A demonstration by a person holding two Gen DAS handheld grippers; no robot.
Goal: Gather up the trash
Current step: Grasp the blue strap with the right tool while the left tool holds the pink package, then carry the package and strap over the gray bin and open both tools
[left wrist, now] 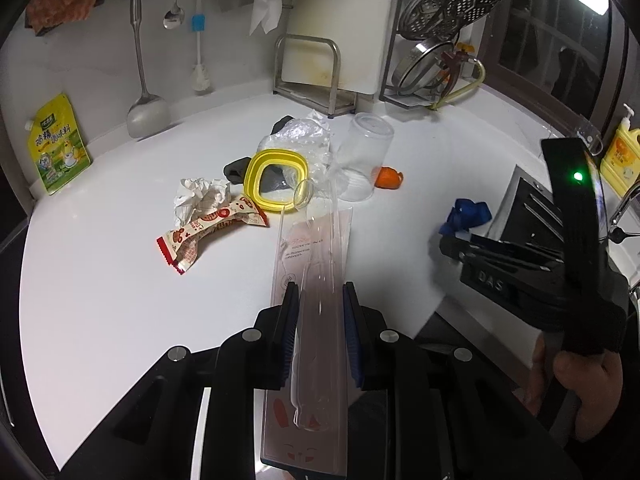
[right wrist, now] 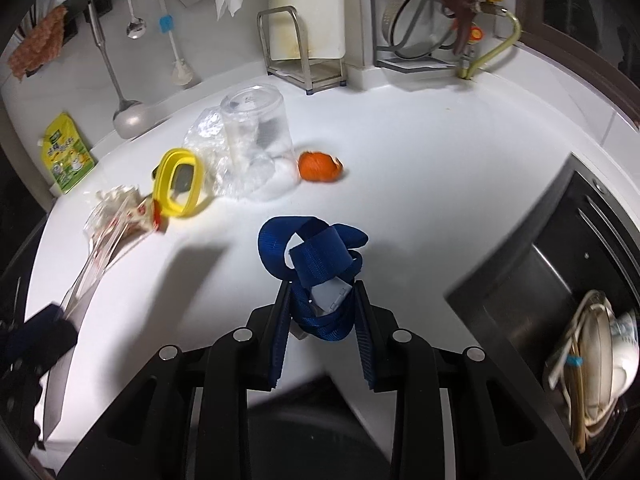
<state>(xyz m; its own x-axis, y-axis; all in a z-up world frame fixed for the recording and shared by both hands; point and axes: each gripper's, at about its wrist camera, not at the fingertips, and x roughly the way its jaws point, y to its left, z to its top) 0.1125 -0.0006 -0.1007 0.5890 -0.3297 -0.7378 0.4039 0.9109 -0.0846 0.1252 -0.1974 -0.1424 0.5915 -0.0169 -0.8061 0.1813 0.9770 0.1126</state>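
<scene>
My left gripper (left wrist: 319,294) is shut on a long clear plastic toothbrush package (left wrist: 316,256) and holds it over the white counter (left wrist: 100,280). My right gripper (right wrist: 321,292) is shut on a bundled blue strap (right wrist: 312,248) with a small grey buckle. That strap also shows in the left wrist view (left wrist: 466,214). Loose trash lies ahead: a red-and-white snack wrapper (left wrist: 208,232), a crumpled white tissue (left wrist: 200,196), a crumpled clear plastic bag (left wrist: 304,140), an orange peel (right wrist: 320,166) and a clear plastic spoon (left wrist: 302,196).
A yellow-rimmed lid (left wrist: 278,178) rests on a dark cloth. An upturned clear cup (left wrist: 364,156) stands beside the bag. A sink (right wrist: 568,264) with dishes lies to the right. A cutting board rack (left wrist: 316,72), a pot rack (left wrist: 448,32) and a yellow seasoning pouch (left wrist: 56,144) line the back.
</scene>
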